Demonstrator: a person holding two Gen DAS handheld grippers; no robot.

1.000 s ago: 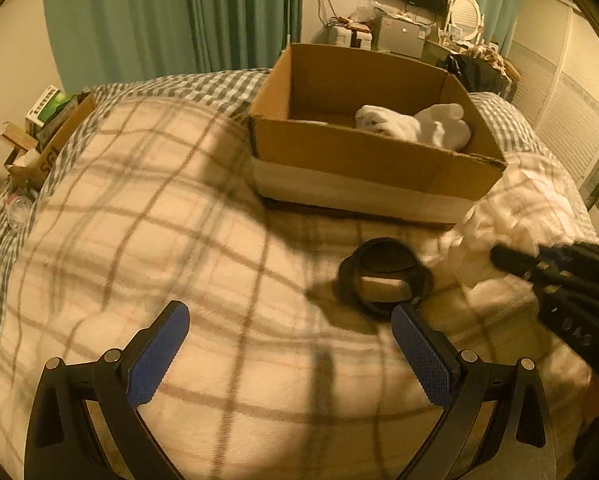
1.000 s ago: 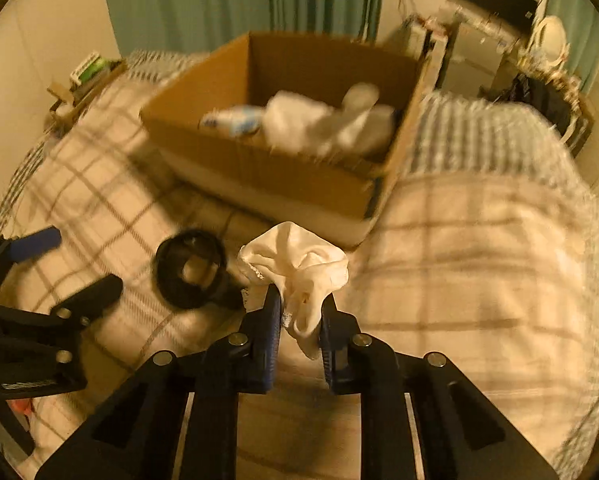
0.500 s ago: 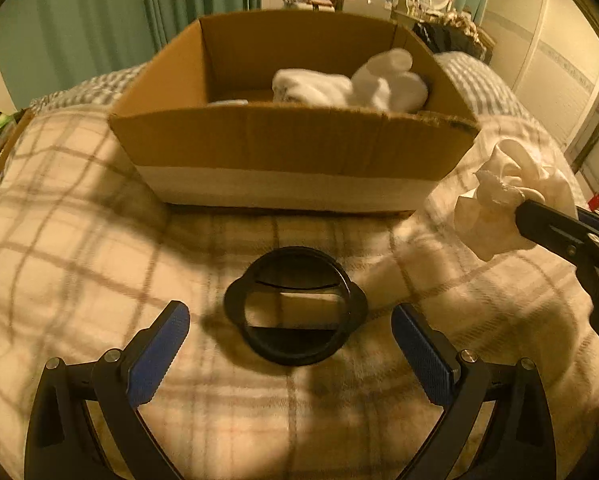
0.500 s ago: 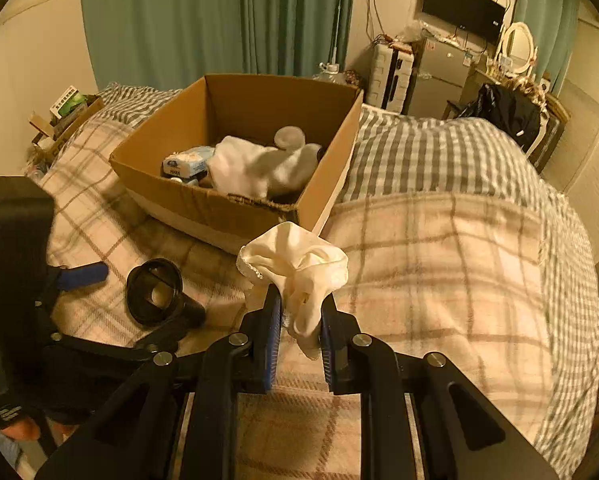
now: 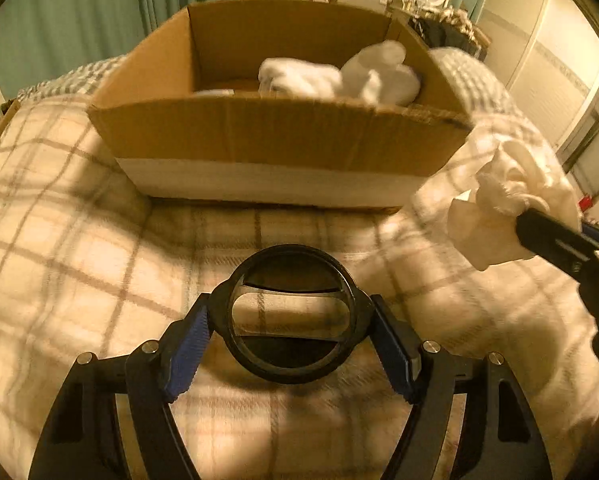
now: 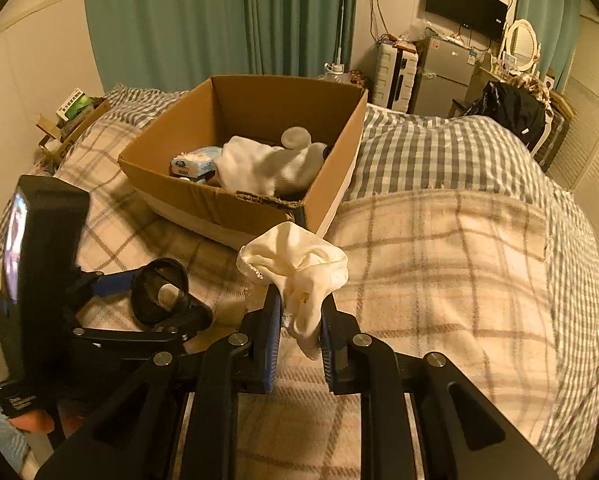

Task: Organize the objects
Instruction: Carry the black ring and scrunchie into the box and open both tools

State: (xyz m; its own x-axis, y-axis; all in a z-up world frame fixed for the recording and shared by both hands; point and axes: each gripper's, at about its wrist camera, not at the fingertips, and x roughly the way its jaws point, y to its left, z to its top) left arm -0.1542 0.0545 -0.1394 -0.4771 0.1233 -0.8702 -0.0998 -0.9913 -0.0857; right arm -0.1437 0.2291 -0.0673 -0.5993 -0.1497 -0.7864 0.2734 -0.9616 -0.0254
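Note:
A black ring-shaped object (image 5: 290,314) lies on the plaid bedspread just before an open cardboard box (image 5: 275,136). My left gripper (image 5: 290,320) has closed its blue pads on both sides of the ring; it also shows in the right wrist view (image 6: 161,290). My right gripper (image 6: 300,316) is shut on a crumpled white cloth (image 6: 299,276) and holds it above the bed, right of the box's near corner; the cloth also shows in the left wrist view (image 5: 507,208). The box (image 6: 259,200) holds white cloths (image 6: 267,164) and a tissue pack (image 6: 193,166).
The plaid blanket (image 6: 439,272) covers the bed, with a checked cover (image 6: 439,156) behind it. Small boxes (image 6: 73,114) sit at the far left bed edge. Green curtains, a fridge (image 6: 445,70) and a wall TV stand beyond the bed.
My left gripper moved forward and closed on the black ring. My right gripper kept hold of the white cloth and rose a little, staying right of the box.

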